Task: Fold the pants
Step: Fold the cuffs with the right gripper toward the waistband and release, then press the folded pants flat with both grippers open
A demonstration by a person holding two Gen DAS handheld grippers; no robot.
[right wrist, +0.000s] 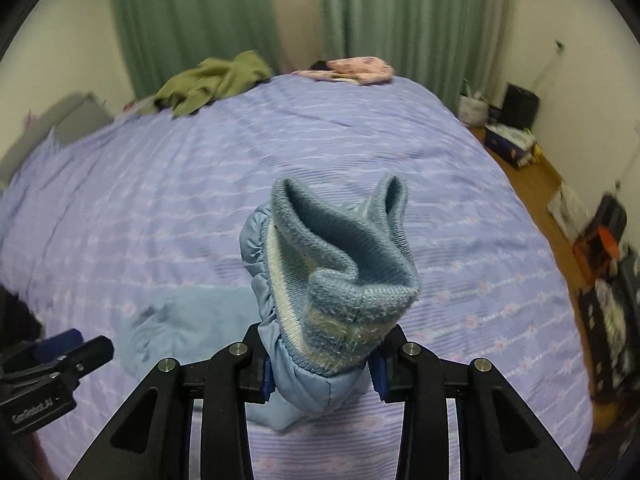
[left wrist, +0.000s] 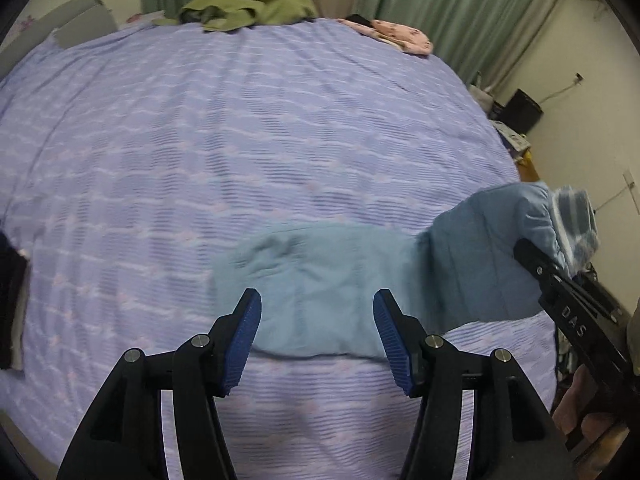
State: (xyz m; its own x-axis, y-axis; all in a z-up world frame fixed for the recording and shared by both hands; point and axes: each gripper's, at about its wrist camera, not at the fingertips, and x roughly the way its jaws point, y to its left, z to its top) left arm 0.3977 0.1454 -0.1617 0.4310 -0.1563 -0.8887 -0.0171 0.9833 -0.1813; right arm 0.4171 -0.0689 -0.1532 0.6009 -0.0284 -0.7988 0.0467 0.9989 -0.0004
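Left wrist view: pants amid open bedspread.

Left gripper angled downward, jaws apart, nothing between. Right gripper angled downward, jaws clamped on pants.

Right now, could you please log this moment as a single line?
step: fold pants | left gripper: open, empty, above pants | right gripper: shut on knit waistband, lifted | surface: purple bedspread
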